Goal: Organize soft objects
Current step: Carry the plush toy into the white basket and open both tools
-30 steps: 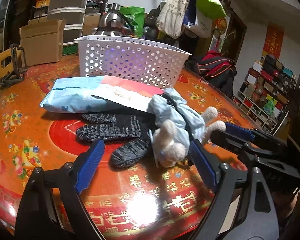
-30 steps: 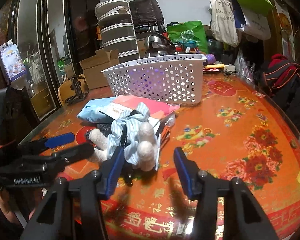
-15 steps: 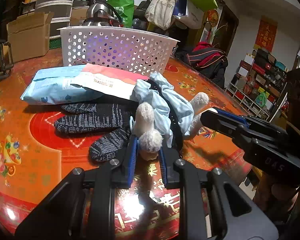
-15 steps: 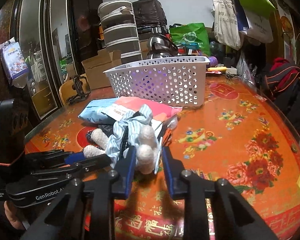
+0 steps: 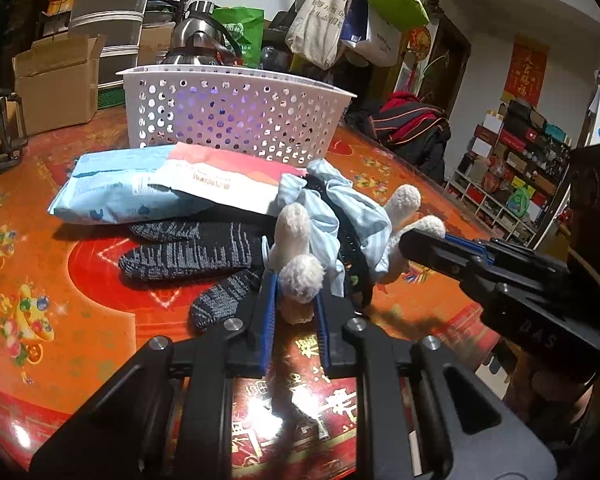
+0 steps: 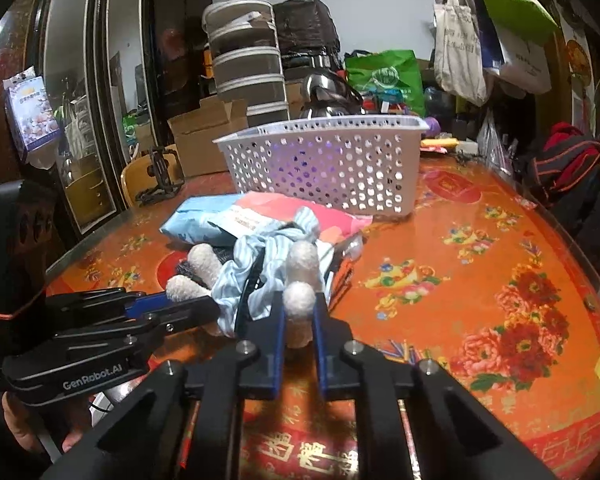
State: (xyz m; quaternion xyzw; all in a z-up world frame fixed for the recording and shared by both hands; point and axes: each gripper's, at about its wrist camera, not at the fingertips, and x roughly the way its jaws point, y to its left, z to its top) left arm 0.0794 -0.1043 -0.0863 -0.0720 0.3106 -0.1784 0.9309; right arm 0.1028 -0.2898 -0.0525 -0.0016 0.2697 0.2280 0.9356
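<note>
A plush toy (image 5: 332,224) with cream limbs and a light blue striped outfit lies on the red table, also seen in the right wrist view (image 6: 268,264). My left gripper (image 5: 296,304) is shut on one cream limb. My right gripper (image 6: 298,320) is shut on another cream limb from the other side. Dark grey knitted socks (image 5: 192,252) lie left of the toy. A light blue soft pack (image 5: 116,188) and a red-and-white pack (image 5: 228,180) lie behind them. A white perforated basket (image 5: 236,112) stands further back, also in the right wrist view (image 6: 328,164).
A cardboard box (image 5: 56,84) and stacked containers (image 5: 108,12) stand at the back left. A metal kettle (image 5: 200,44) and a green bag (image 5: 240,32) sit behind the basket. Bags hang at the back right. The table edge (image 6: 596,288) curves round on the right.
Both grippers went from open to shut on the plush toy's limbs, one from each side. The toy's limbs have shifted slightly as they closed.
</note>
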